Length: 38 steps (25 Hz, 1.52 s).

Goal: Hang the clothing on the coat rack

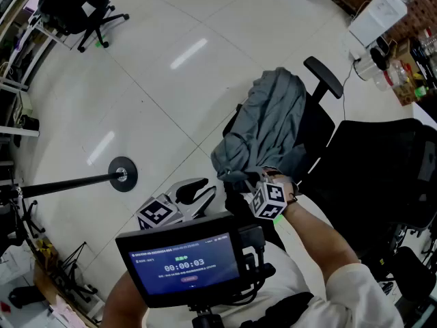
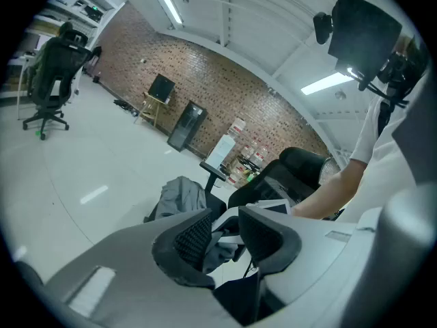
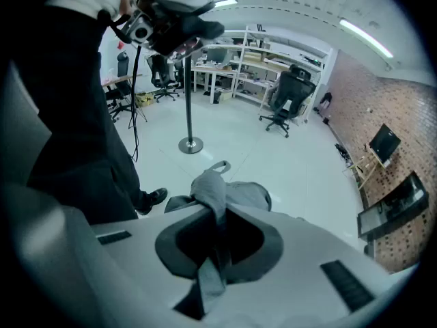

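Pale tiled floor [image 1: 171, 94], workshop w/ brick wall and shelving. Item: grey clothing [image 1: 270, 125] — heaped over the back and seat of a black office chair [image 1: 326, 79], not yet off it. Right gripper [image 3: 215, 214]: jaws closed on a bunched fold at the garment's near end, fabric trailing out between them. Left gripper [image 2: 222, 241]: jaws apart, nothing in them, pointed toward the chair. Coat rack [image 1: 123, 175]: pole on round base, well apart from the chair, nothing seen on it. Status, est.: grip made; lift, carry and hanging all outstanding — early stage.
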Available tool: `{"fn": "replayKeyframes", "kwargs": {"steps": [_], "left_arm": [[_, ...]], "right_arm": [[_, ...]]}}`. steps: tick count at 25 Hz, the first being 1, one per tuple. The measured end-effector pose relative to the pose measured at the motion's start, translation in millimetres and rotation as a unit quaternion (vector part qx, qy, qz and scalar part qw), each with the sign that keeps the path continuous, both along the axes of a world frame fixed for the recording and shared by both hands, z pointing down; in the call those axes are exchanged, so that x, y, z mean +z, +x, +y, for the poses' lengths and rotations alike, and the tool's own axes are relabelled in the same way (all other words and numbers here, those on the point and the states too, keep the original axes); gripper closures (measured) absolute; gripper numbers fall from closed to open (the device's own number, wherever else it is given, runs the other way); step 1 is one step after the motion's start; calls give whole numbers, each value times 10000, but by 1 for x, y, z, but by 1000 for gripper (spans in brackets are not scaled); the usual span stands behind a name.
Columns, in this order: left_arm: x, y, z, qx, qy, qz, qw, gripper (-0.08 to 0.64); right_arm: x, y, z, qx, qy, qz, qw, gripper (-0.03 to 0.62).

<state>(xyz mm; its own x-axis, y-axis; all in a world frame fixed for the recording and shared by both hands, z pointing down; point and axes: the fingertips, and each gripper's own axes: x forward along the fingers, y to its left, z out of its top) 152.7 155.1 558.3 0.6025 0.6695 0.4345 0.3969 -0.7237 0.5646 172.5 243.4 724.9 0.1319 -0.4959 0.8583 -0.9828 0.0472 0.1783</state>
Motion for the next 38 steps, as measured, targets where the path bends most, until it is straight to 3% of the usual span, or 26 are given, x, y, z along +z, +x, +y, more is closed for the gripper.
{"fn": "replayKeyframes", "kwargs": {"steps": [10,14,29,38], "left_arm": [[14,29,33,583,363,80,9976,313],[19,42,46,802,585,121,9950,311],[41,80,82,1332,1319,261,9819,272],[33,130,87,1297,1681,540,9757,288]], "right_arm": [[-90,38,0,619,926,435,9928,581],[-127,53,2,863,1277,605,9862,581],[-243,114,15,1616,2348,1249,9503,581],[-319,151,25,1984,3128,1681,9135,581]]}}
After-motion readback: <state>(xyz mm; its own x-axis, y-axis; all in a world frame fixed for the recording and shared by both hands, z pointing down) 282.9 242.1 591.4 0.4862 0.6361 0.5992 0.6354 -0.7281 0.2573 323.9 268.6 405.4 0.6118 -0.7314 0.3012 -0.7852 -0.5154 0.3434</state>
